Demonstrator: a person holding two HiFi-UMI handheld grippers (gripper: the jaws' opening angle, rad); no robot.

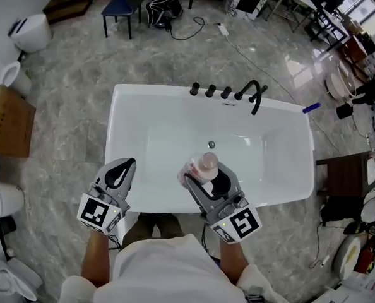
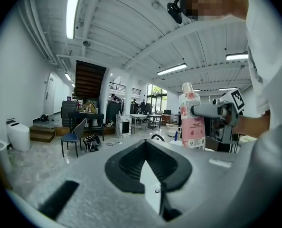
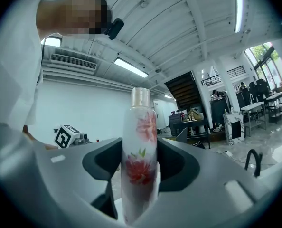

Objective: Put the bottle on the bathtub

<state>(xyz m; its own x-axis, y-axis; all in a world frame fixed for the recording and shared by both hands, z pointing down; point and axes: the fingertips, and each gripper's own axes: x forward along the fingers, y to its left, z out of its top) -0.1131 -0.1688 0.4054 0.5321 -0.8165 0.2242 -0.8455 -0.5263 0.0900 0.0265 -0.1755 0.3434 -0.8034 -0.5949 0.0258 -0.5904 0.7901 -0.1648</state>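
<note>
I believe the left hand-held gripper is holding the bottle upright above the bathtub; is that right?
Not quite: the right hand-held gripper holds the bottle, as the right gripper view shows; the left hand-held gripper is shut and empty. The bottle is upright above the bathtub, as you say.

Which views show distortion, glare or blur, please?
Head view: sharp, with bright glare on the floor. Right gripper view: strong fisheye curving, dark corners; the bottle near the lens looks slightly soft. Left gripper view: same fisheye, ceiling lamps overexposed.
</note>
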